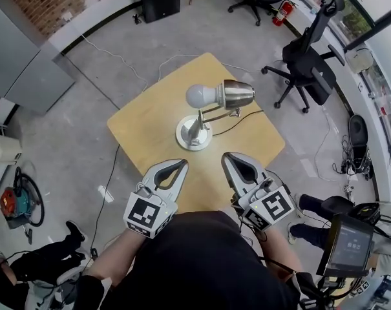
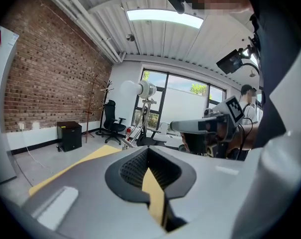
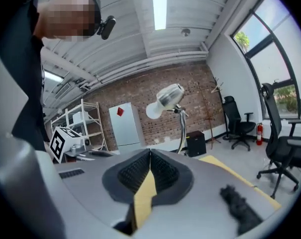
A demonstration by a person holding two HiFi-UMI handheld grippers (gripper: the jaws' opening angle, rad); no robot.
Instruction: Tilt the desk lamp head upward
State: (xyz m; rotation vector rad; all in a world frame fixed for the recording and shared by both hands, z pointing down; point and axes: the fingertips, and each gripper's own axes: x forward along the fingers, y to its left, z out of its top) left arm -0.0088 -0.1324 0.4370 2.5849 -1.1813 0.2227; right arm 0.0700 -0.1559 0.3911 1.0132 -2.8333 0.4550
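Desk lamp is standing mid bench, bulb pointing left in head view. I'm holding left tongs and right tongs side by side short of it, both fully closed, gripping nothing, not touching it.

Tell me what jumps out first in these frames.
The desk lamp with its bare white bulb stands in the middle of a small wooden table, dead centre of the head view. Just below it, the left gripper and right gripper hover at the table's near edge, jaws shut on nothing.
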